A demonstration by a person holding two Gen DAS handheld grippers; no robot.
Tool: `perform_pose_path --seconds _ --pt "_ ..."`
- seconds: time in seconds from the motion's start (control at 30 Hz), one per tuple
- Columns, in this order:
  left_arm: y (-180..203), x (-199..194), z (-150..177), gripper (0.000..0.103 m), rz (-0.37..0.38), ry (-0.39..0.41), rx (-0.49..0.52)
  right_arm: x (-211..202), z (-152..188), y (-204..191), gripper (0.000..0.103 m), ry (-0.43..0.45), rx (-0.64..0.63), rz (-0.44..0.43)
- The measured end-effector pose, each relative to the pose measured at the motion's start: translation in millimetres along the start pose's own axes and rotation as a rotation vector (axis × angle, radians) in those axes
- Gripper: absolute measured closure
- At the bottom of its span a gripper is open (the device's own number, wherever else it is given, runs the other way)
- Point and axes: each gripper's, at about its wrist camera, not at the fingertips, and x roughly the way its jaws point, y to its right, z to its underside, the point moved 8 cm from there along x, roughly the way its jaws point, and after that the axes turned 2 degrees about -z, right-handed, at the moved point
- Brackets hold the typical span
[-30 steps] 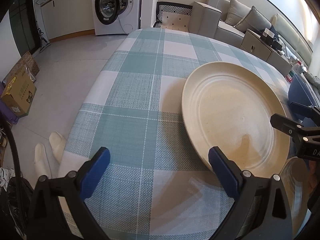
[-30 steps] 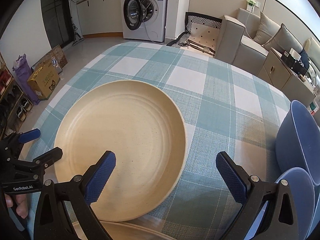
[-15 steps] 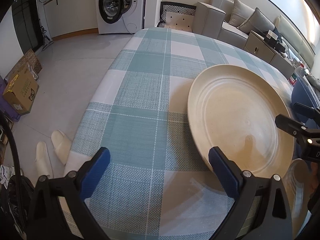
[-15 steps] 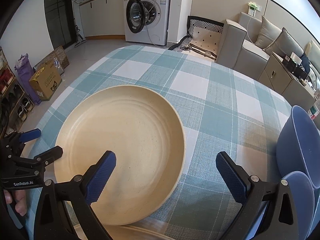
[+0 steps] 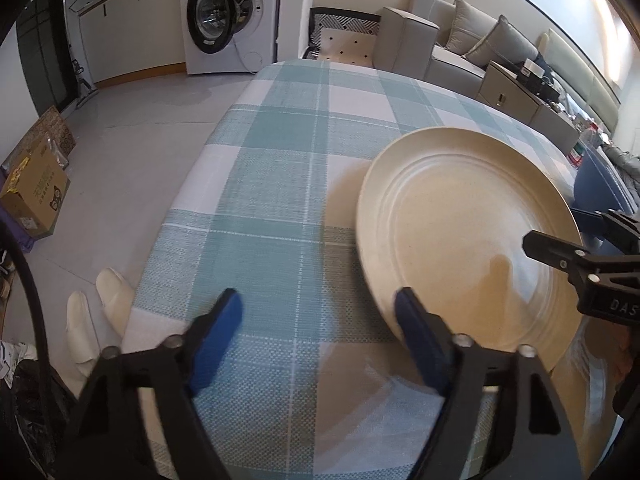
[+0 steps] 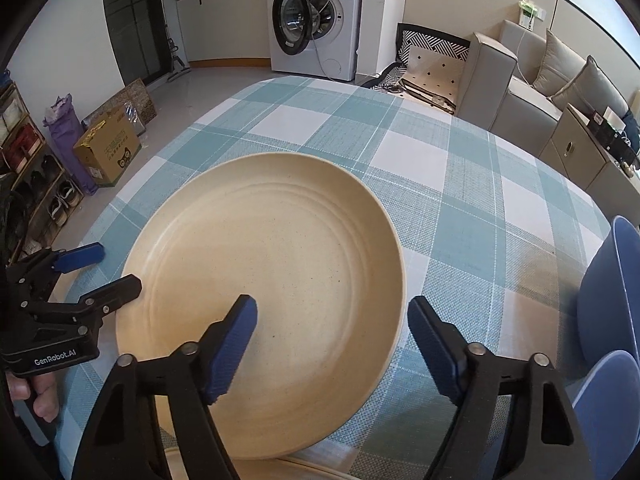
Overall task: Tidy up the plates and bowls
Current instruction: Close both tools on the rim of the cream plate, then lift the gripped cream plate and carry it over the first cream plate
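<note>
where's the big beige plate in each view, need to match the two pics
Left wrist: the beige plate fills the right half, its near rim by the right finger of the left hand-held gripper.
Right wrist: the plate sits centre-left, its near right rim between the fingers of the right hand-held gripper.
Shared landmark: the washing machine at the top of both views.
</note>
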Motion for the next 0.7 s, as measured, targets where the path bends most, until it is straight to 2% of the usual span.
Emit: perform_pose_path --seconds 0.03,0.13,0.23,0.6,0.7 --pt "0.8 -0.7 -0.5 0.043 -0.007 0.004 0.007 0.1 0.5 -0.4 0.031 -0.002 -0.002 -0.001" --pt "4.1 -2.0 -1.2 0.057 0.014 0.01 0.013 0.0 1.5 -0.8 0.042 -0.005 -0.011 0.001" --pt "7.4 -2.9 -1.1 0.065 0.034 0.007 0.019 -1.0 2.5 -2.7 0.049 -0.002 -0.022 0.003" --pt "11.5 -2.9 -0.1 0.066 0.029 0.004 0.035 -13.5 7.0 -0.3 0.051 0.013 -0.035 0.048" --pt "12.0 -2.8 0.0 0.066 0.029 0.003 0.037 -18.9 6.6 1.0 0.063 0.022 -0.036 0.058"
